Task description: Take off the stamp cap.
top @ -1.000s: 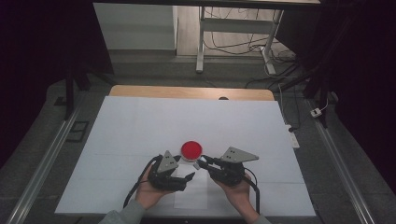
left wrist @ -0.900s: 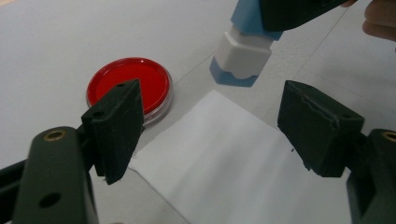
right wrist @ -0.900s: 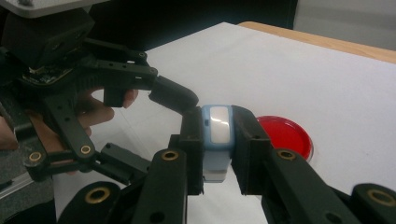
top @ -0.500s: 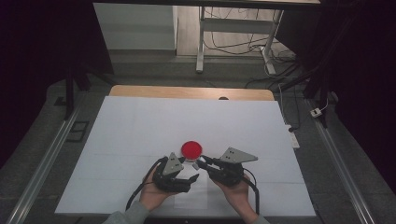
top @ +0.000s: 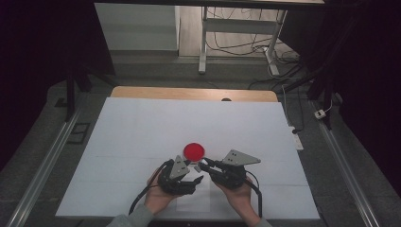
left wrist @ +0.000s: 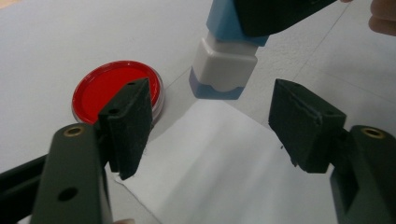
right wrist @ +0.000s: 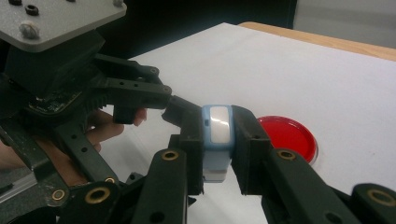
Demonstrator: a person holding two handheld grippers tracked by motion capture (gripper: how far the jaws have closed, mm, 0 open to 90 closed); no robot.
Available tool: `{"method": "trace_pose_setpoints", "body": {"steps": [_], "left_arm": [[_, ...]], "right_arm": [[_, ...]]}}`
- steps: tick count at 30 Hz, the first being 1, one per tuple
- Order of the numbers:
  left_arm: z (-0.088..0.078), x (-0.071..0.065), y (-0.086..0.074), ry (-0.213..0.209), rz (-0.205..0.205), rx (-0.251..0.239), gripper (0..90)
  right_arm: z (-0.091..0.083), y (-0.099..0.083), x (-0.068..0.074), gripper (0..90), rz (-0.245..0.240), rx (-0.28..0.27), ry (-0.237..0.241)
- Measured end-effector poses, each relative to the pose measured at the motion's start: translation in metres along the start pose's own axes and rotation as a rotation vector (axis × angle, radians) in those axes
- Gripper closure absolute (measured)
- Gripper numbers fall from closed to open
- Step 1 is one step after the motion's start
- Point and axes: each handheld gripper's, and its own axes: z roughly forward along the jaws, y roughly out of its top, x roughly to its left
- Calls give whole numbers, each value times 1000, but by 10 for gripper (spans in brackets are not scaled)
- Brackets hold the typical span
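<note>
Low in the high view, just right of centre, the right tongs are clamped on a small blue-and-white stamp; in the right gripper view it sits upright between the two black jaws at the middle of the frame, the pads pressing its blue sides. Beside them, lower centre-left of the high view, the left tongs stand parted with nothing between the pads. Their jaws have just been closing, yet in the left gripper view they frame only bare paper, and the stamp hangs beyond them at the top centre of that frame, its white foot pointing down at the near corner of a white sheet lying on the counter. I cannot tell whether the foot touches the sheet or hovers just over it. Farther off, at the middle of the high view, a round red ink pad lies flat on the counter, just beyond the sheet's corner. The step in hand looks like stamping the paper: the next move would call for a straight downward press of the stamp onto the sheet, with the left tongs coming down on the paper to keep it from sliding.
</note>
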Motion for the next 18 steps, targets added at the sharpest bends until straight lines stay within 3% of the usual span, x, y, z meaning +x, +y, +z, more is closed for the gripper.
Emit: {"method": "trace_pose_setpoints", "body": {"steps": [18], "left_arm": [[6,-3,0,19,45,4,473]], "right_arm": [[1,-1,0,753,11,-4,2]]}}
